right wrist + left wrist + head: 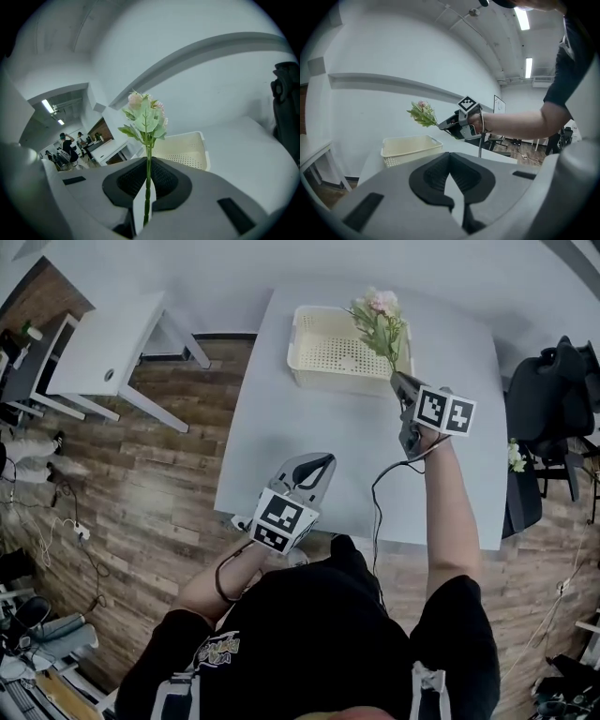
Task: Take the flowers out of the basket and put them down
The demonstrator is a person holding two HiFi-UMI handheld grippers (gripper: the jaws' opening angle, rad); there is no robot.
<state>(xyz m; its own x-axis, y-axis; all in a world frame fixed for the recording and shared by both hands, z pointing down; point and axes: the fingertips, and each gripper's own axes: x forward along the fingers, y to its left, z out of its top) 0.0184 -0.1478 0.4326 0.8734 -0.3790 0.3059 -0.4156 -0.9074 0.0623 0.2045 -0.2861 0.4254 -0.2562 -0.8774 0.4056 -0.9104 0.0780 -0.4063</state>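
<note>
Head view has the right claw [397, 381] raised over the right end of the basket [309, 364], pinched narrow on the stem of the flowers [380, 320]. The flowers are off the counter [319, 432], held in the air above the basket's right rim. Right gripper view confirms the grip: the stem [148, 183] runs straight between the two pads, and the blooms [145, 115] stand out beyond the claw's tip. The long axis of the flowers therefore follows the line the claw points along, heads away from the hand and toward the far edge of the counter, cut end inside the grip.

Bare counter lies on the near side of the basket, below and behind the blooms, so setting them down probably means drawing the claw back toward the person and lowering it until the stem lies flat.

Left claw [450, 158] is closed with nothing in it, well apart near the counter's front edge, so the right hand does the work.
</note>
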